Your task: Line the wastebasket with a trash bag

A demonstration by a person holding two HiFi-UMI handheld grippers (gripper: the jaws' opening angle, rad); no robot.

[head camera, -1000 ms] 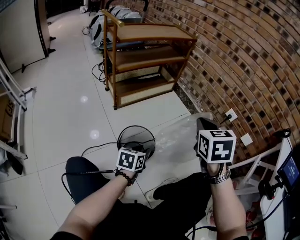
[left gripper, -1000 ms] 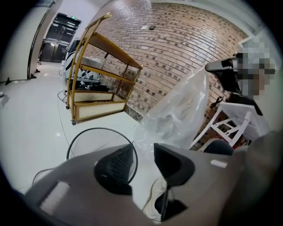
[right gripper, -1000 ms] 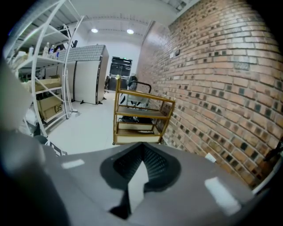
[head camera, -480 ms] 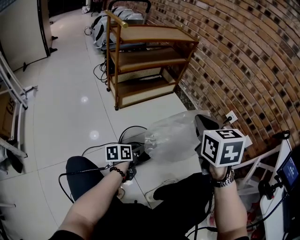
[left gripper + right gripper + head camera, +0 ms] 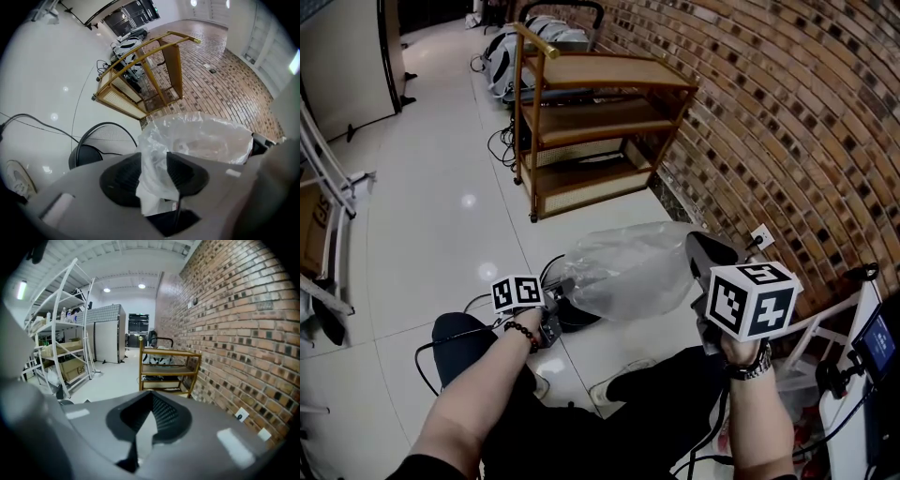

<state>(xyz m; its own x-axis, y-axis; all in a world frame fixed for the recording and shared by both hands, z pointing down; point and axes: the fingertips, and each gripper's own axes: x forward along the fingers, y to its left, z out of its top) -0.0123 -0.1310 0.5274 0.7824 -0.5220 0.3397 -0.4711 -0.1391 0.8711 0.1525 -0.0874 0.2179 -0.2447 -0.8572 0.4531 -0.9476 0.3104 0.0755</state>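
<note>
Print is scarce in the head view: each gripper's cube bears only black-and-white square markers, with no words to read. A clear bag [image 5: 628,267] hangs puffed out between the left gripper [image 5: 555,298] and the right gripper [image 5: 698,251], above the white floor [image 5: 441,216]. The black mesh basket [image 5: 572,319] sits on the floor just under the bag's left end, partly hidden by it. A wooden cart [image 5: 591,112] stands by the brick wall [image 5: 787,122], which carries a white socket [image 5: 761,232]. In the left gripper view, the jaws have just been opening and stand wide, with a bunched fold of the bag between them and not squeezed; the basket's mesh wall and dark bottom show beyond. In the right gripper view, the jaws are closed together on a thin edge of the bag; a cardboard box [image 5: 70,369] on a white rack [image 5: 61,333] carries print too blurred to read
</note>
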